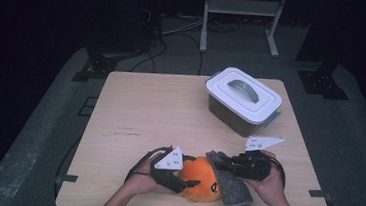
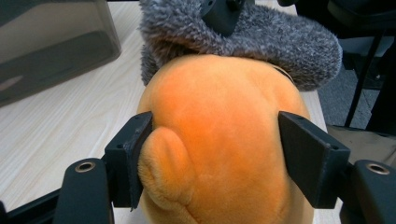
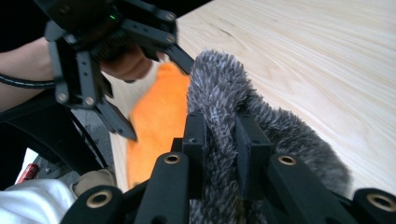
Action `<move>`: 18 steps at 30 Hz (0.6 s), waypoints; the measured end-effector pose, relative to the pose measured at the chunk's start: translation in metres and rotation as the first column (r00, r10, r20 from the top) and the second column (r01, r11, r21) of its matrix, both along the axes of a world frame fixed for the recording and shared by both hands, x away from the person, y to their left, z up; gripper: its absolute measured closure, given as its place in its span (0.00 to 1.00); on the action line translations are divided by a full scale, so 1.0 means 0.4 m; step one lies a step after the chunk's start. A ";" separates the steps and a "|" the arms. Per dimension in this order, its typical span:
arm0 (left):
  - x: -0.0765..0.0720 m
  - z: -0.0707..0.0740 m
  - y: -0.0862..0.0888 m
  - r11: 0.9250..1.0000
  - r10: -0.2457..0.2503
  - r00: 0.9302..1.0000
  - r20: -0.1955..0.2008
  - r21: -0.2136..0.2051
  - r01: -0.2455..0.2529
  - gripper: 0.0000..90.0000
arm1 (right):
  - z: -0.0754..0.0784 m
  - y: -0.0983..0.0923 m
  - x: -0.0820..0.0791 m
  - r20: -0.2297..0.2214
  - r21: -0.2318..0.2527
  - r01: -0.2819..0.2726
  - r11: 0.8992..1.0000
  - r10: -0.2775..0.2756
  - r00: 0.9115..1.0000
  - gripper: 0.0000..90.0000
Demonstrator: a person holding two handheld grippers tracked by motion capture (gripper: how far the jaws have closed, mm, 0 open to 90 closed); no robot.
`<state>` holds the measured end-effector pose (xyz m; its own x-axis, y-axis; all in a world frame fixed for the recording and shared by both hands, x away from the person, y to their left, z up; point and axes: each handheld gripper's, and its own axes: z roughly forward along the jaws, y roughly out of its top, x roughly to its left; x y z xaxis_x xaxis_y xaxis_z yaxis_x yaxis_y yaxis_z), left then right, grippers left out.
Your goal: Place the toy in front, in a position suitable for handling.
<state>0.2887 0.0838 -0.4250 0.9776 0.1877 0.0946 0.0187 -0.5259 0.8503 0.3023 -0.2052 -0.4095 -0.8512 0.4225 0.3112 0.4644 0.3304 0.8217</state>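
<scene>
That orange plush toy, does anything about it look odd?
Only its grey fuzzy part: the right claw pinches it and it lies askew against the orange plush toy, whose sides sit between the left claw's jaws.

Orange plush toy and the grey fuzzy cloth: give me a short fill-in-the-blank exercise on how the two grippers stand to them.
1. The right gripper is shut on the ____ fuzzy cloth.
2. The left gripper has its jaws on either side of the ____ plush toy.
3. The white-lidded box on the table has its lid ____.

Missing words: grey; orange; on
</scene>
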 end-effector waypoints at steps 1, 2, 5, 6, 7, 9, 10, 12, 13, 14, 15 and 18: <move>0.001 0.000 0.001 1.000 0.002 1.000 -0.002 0.000 -0.002 0.33 | -0.005 -0.009 0.001 -0.008 -0.005 0.008 1.000 -0.008 1.000 0.84; 0.003 -0.002 0.005 1.000 0.005 1.000 -0.008 0.000 -0.005 0.33 | -0.017 -0.027 0.004 -0.034 -0.008 0.019 1.000 -0.019 0.999 0.84; 0.009 -0.004 0.012 1.000 0.015 1.000 -0.024 -0.002 -0.015 0.33 | -0.028 -0.042 0.006 -0.059 -0.017 0.024 1.000 -0.025 0.998 0.84; 0.013 -0.005 0.016 1.000 0.021 0.999 -0.033 -0.003 -0.021 0.33 | -0.033 -0.047 0.007 -0.066 -0.027 0.025 0.999 -0.027 0.997 0.84; 0.015 -0.007 0.020 1.000 0.027 0.999 -0.043 -0.006 -0.028 0.33 | -0.041 -0.055 0.008 -0.083 -0.044 0.028 0.999 -0.032 0.996 0.84; 0.020 -0.009 0.027 0.999 0.037 0.998 -0.056 -0.007 -0.037 0.33 | -0.044 -0.056 0.009 -0.084 -0.049 0.029 0.998 -0.033 0.996 0.84; 0.023 -0.010 0.030 0.999 0.039 0.997 -0.064 -0.009 -0.040 0.33 | -0.044 -0.057 0.009 -0.087 -0.052 0.030 0.998 -0.035 0.996 0.84; 0.025 -0.011 0.031 0.999 0.044 0.997 -0.066 -0.006 -0.044 0.33 | -0.026 -0.047 0.002 -0.062 -0.033 0.022 0.999 -0.024 0.998 0.84; 0.026 -0.012 0.032 0.999 0.046 0.996 -0.071 -0.009 -0.047 0.33 | -0.019 -0.042 -0.002 -0.054 -0.025 0.017 1.000 -0.018 0.998 0.83; 0.026 -0.012 0.032 0.999 0.046 0.996 -0.071 -0.009 -0.047 0.33 | -0.019 -0.042 -0.002 -0.054 -0.025 0.017 1.000 -0.018 0.998 0.83; 0.029 -0.012 0.033 0.999 0.047 0.996 -0.072 -0.004 -0.048 0.33 | -0.002 -0.026 -0.014 -0.027 -0.009 -0.006 1.000 0.006 1.000 0.83; 0.030 -0.013 0.037 0.999 0.047 0.996 -0.077 -0.001 -0.047 0.33 | 0.001 -0.010 -0.023 -0.011 -0.021 -0.026 0.999 0.026 1.000 0.83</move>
